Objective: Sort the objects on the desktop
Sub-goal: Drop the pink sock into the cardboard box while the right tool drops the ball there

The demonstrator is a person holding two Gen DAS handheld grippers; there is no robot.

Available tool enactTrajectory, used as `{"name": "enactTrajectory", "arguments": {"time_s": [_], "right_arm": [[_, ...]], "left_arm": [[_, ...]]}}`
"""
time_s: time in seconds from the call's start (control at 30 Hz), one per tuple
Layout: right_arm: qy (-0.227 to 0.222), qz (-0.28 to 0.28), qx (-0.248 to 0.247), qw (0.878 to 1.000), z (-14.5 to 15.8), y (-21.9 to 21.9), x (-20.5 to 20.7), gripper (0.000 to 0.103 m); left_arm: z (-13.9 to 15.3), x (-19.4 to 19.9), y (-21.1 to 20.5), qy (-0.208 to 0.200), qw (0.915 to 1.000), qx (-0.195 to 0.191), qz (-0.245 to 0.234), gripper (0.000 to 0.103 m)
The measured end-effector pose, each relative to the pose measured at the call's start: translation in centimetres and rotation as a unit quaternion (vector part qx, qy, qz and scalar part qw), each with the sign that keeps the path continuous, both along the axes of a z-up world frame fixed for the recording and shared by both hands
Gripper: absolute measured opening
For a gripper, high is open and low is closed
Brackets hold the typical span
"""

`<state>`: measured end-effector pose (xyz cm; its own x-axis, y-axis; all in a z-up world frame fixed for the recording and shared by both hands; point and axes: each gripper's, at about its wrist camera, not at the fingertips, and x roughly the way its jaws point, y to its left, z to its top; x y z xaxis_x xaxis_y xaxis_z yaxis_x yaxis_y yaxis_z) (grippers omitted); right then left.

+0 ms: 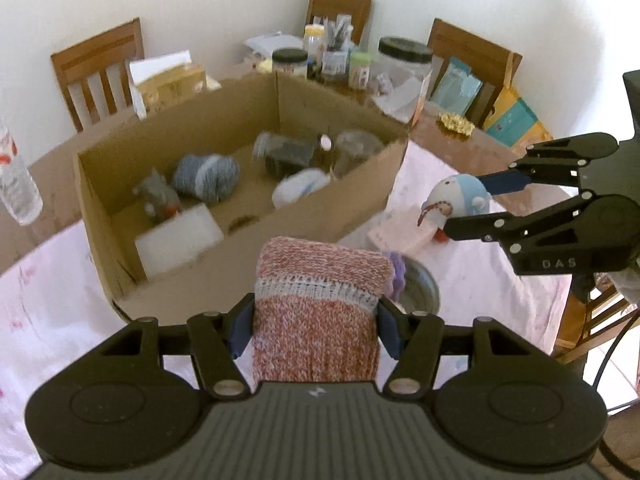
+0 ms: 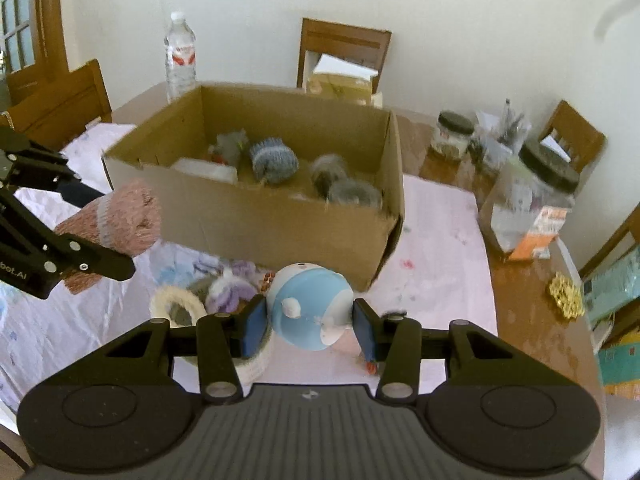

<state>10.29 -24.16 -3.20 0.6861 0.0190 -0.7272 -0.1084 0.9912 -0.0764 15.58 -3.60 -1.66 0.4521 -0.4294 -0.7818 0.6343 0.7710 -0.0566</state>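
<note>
Your left gripper (image 1: 316, 326) clamps one pink knitted roll (image 1: 320, 292); your right gripper (image 2: 310, 328) clamps one blue-and-white plush toy (image 2: 310, 304); one open cardboard box (image 2: 280, 220) sits beyond.

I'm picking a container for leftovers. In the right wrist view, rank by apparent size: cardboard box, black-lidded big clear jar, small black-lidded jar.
1. Brown cardboard box
2. Big clear plastic jar
3. Small glass jar, though it stands farther off.
</note>
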Motion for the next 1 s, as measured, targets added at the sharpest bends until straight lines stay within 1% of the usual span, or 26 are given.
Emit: {"name": "enactTrajectory", "arguments": {"time_s": [0.13, 0.3, 0.53, 0.77, 0.97, 1.0], "right_arm": [[-0.013, 0.01, -0.001, 1.0, 1.2, 0.2, 0.8, 0.052], [-0.033, 0.024, -0.005, 0.999, 2.8, 0.5, 2.1, 0.052], [-0.059, 0.043, -0.014, 0.997, 4.4, 0.9, 4.7, 0.052], [-0.064, 0.051, -0.016, 0.997, 4.7, 0.6, 7.3, 0.052], [-0.051, 0.05, -0.011, 0.997, 3.8, 0.2, 9.3, 0.052], [-0.048, 0.052, -0.009, 0.997, 3.7, 0.2, 9.7, 0.052]], "left_arm": [[1.3, 1.1, -0.3, -0.013, 0.9999, 0.001, -0.003, 0.061], [2.7, 3.2, -0.6, -0.016, 0.9999, -0.003, 0.0, 0.061], [4.4, 5.9, -1.4, -0.04, 0.9992, -0.002, 0.0, 0.061], [4.0, 8.7, -2.1, -0.039, 0.9992, 0.006, 0.008, 0.061], [2.8, 11.2, -2.5, -0.027, 0.9995, 0.012, 0.015, 0.061], [2.6, 11.5, -2.5, -0.025, 0.9995, 0.013, 0.014, 0.063]]}}
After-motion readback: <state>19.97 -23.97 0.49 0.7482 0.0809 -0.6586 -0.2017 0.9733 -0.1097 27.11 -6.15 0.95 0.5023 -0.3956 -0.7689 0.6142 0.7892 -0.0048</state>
